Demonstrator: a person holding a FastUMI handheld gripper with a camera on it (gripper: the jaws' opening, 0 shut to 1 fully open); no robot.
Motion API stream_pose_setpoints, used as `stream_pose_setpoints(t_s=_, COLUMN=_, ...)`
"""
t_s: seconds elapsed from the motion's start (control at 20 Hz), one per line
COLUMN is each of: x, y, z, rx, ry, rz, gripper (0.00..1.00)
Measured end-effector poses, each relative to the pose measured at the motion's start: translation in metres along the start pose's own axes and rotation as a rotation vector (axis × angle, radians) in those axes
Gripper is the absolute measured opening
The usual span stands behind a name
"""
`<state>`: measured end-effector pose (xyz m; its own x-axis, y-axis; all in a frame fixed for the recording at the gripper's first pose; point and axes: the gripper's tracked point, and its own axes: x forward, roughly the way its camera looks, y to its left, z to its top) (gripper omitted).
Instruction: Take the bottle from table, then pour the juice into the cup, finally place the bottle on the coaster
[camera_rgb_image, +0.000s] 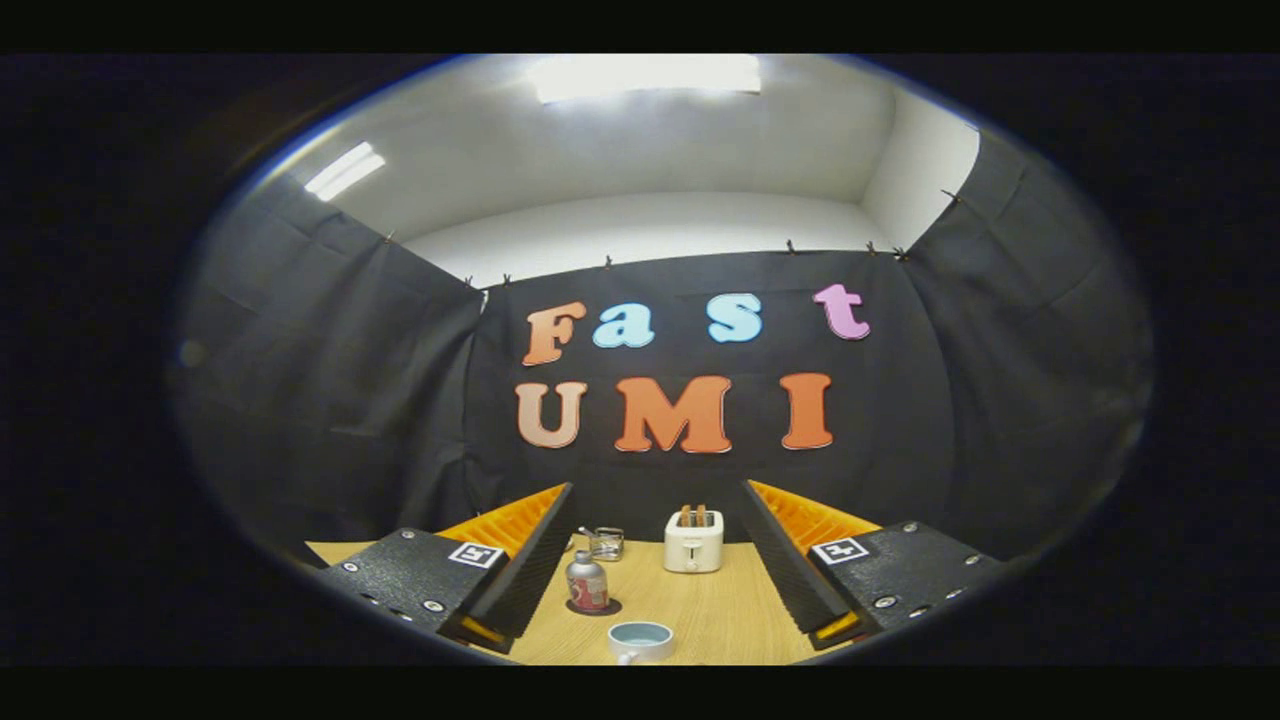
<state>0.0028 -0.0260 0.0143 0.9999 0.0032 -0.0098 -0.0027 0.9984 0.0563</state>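
A small bottle (587, 583) with a grey cap and red label stands upright on a dark round coaster (594, 607) on the wooden table (715, 610), just ahead of my left finger. A pale blue cup (640, 640) sits nearer, between the fingers. My gripper (655, 560) is open, its fingers spread wide with nothing held between them.
A white toaster (693, 541) with toast in its slots stands at the back of the table, against the black cloth wall. A small glass container (603, 542) sits behind the bottle, left of the toaster.
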Motion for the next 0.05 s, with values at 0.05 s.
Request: stream_pose_setpoints(t_s=0.05, x=-0.0055, y=-0.0007, z=0.0007, rx=0.0, ry=0.005, rz=-0.004, gripper=0.96)
